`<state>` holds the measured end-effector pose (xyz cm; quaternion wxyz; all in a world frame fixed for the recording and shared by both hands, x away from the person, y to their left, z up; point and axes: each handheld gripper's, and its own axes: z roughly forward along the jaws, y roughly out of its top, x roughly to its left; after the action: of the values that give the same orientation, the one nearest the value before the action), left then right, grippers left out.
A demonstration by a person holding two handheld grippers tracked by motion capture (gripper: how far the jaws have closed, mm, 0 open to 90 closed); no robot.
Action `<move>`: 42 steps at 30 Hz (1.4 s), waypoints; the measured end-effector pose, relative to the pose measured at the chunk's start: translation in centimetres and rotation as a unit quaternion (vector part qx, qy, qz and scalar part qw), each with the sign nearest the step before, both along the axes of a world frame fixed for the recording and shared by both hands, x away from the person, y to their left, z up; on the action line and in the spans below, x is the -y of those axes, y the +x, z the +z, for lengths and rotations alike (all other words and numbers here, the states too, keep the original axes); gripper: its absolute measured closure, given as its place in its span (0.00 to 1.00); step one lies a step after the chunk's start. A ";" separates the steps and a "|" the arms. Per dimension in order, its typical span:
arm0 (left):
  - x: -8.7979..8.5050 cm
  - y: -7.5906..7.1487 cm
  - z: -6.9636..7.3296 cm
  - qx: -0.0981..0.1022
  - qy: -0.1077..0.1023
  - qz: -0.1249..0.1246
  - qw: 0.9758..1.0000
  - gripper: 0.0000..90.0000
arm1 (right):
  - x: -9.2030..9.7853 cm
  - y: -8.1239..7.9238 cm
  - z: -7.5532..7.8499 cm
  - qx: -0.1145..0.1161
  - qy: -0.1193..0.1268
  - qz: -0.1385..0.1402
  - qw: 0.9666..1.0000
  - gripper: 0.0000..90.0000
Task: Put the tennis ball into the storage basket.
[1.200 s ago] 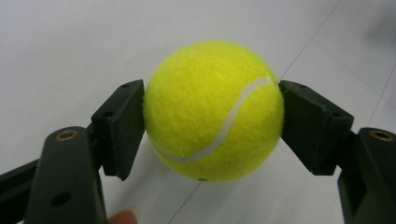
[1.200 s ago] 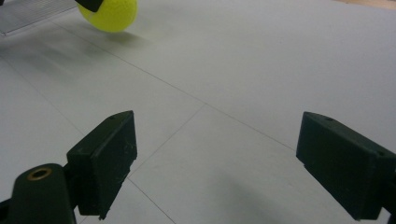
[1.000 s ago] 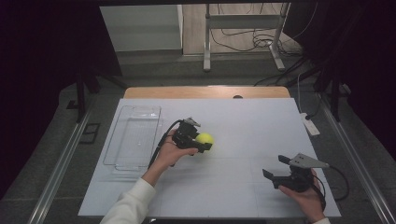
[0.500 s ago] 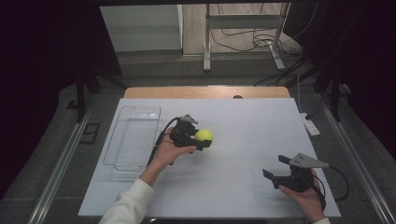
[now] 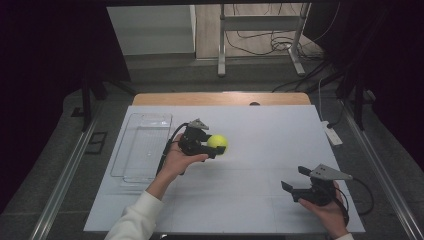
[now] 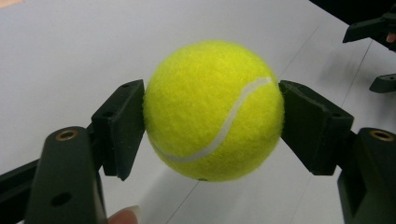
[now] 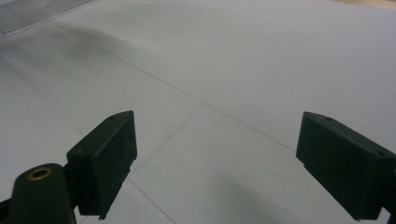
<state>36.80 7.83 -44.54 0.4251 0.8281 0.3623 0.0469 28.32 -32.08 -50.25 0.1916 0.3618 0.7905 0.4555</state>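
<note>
Left gripper point(image 5: 212, 146) sits left of centre over the desk point(image 5: 260, 130), jaws clamped on the ball point(image 5: 218, 142). In the left gripper view the ball point(image 6: 213, 109) is yellow with a white seam, one pad point(image 6: 122, 123) pressed against each side; it hangs clear of the white surface, shadow beneath. A fingertip shows at the bottom edge of that view.

Tray point(image 5: 143, 145), clear plastic, lies at the left of the desk, just left of the hand point(image 5: 176, 160) that carries the left gripper. White sleeve point(image 5: 135, 220) comes in from the near edge.

Right gripper point(image 5: 295, 181) is at the near right, well apart from the ball, held low over the desk. Jaws apart, nothing between them; right gripper view shows bare desk point(image 7: 224, 70) with thin seam lines between the two pads point(image 7: 108, 154).
</note>
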 end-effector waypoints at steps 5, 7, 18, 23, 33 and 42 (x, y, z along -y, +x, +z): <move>-0.2 -0.2 0.4 0.007 -0.005 0.001 1.000 0.31 | 0.0 0.0 0.0 0.000 0.000 0.000 1.000 0.14; -0.2 -0.2 0.6 0.010 -0.007 0.003 1.000 0.31 | 0.0 0.0 0.0 0.000 0.000 0.000 1.000 0.14; -0.8 -0.6 1.4 0.026 -0.021 0.008 0.999 0.31 | 0.0 0.0 0.0 0.001 0.001 -0.001 1.000 0.14; -1.0 -0.7 1.7 0.031 -0.025 0.011 0.999 0.31 | 0.0 0.0 0.0 0.001 0.001 -0.001 1.000 0.14; -1.3 -0.9 2.1 0.039 -0.031 0.015 0.999 0.31 | 0.0 0.0 0.0 0.002 0.001 -0.001 1.000 0.14; -1.8 -1.2 2.8 0.051 -0.042 0.021 0.998 0.31 | 0.0 0.0 0.0 0.002 0.001 -0.001 1.000 0.14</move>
<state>35.62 9.64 -41.78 0.4768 0.7980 0.3594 0.0827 28.28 -32.10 -50.20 0.1932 0.3615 0.7897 0.4565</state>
